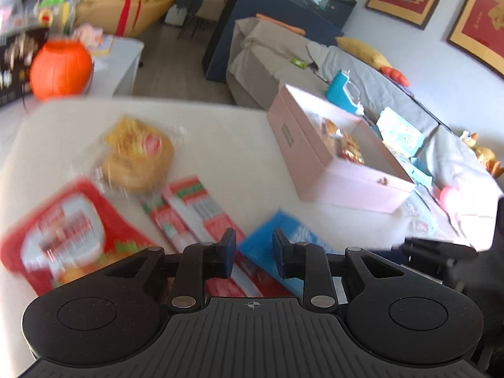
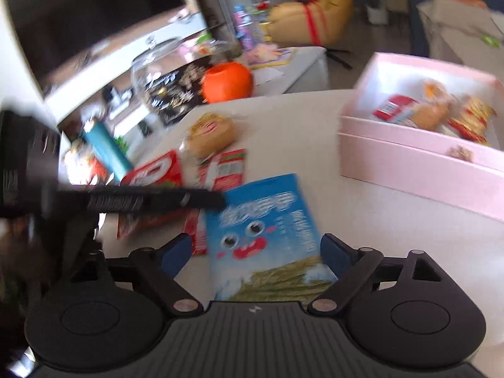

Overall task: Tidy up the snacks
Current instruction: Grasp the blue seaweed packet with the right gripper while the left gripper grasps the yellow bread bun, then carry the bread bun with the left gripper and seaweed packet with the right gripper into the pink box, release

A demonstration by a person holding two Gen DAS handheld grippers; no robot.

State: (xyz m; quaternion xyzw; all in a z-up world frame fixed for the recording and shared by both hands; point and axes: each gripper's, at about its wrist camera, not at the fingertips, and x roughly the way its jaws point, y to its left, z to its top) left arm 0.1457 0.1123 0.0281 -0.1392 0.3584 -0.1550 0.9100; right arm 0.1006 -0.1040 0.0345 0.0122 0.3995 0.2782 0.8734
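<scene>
A pink box [image 1: 318,154] with several snacks inside stands on the white table [image 1: 220,145]; it also shows in the right wrist view [image 2: 419,160]. Loose snacks lie on the table: a blue packet [image 2: 267,230] with a cartoon face, red-and-white packets [image 1: 192,217], a big red bag [image 1: 63,233] and a wrapped bun [image 1: 138,154]. My right gripper [image 2: 255,253] is open, its jaws either side of the blue packet's near end. My left gripper [image 1: 254,253] hovers with a narrow gap and nothing between the jaws, above the red packets and the blue packet [image 1: 283,236]. The left gripper also shows in the right wrist view as a dark bar [image 2: 151,200].
An orange pumpkin-shaped container [image 1: 61,69] stands beyond the table's far left corner, by a low white cabinet [image 1: 126,63]. A grey sofa [image 1: 393,94] with toys and cushions runs behind the pink box. A glass jar [image 2: 157,72] and a teal bottle [image 2: 105,148] stand left of the table.
</scene>
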